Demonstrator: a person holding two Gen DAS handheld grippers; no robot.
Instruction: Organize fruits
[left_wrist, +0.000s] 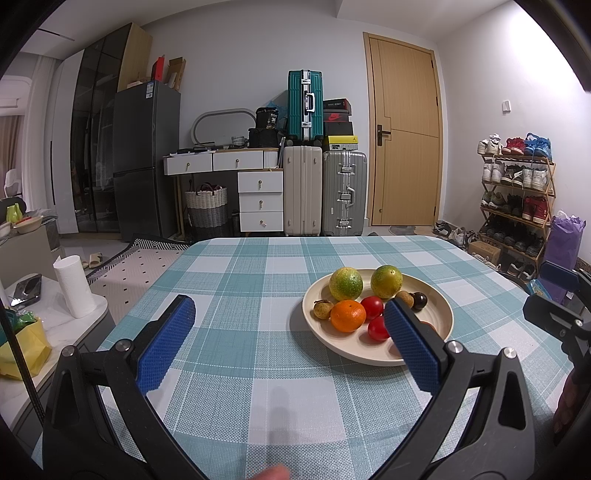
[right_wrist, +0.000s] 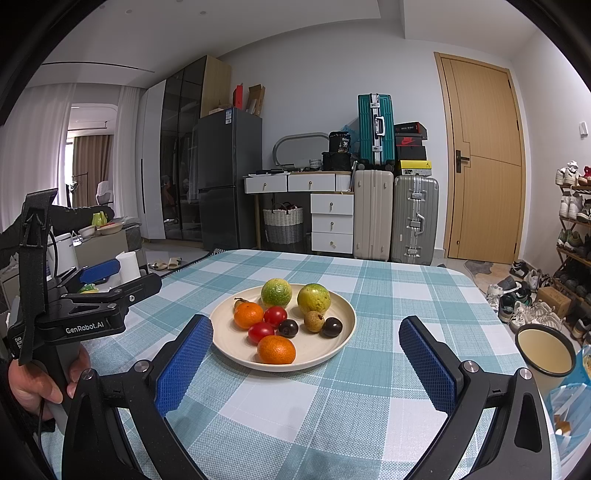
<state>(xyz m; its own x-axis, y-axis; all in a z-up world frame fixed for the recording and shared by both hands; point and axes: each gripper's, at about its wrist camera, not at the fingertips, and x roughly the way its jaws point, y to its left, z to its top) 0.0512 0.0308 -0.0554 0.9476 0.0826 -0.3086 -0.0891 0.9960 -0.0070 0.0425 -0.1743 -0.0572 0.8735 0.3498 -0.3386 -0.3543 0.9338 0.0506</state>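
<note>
Two grippers are in your hands, and both are spread wide with nothing between the blue pads. Your left gripper hovers low over the checked tablecloth, and its right pad sits in front of the near edge of the plate. Your right gripper hovers over the cloth too, with the plate just past its tips and a little to the left. You can see your left hand wrapped around the handle of the left gripper at the side of the right view. A cream cup with a dark rim stands near your right gripper's right pad. All the fruits lie on the cream plate in the middle of the table. Closest to you is an orange mandarin. Behind it are two red tomatoes, touching each other, and another mandarin just beside them on the left. Two dark round fruits and a brown longan lie to the right of the tomatoes. A second small brown fruit peeks out behind the left mandarin. At the back of the plate sit two big green-yellow oranges, side by side. Far behind the table you can see suitcases, white drawers, a dark fridge and a wooden door.
</note>
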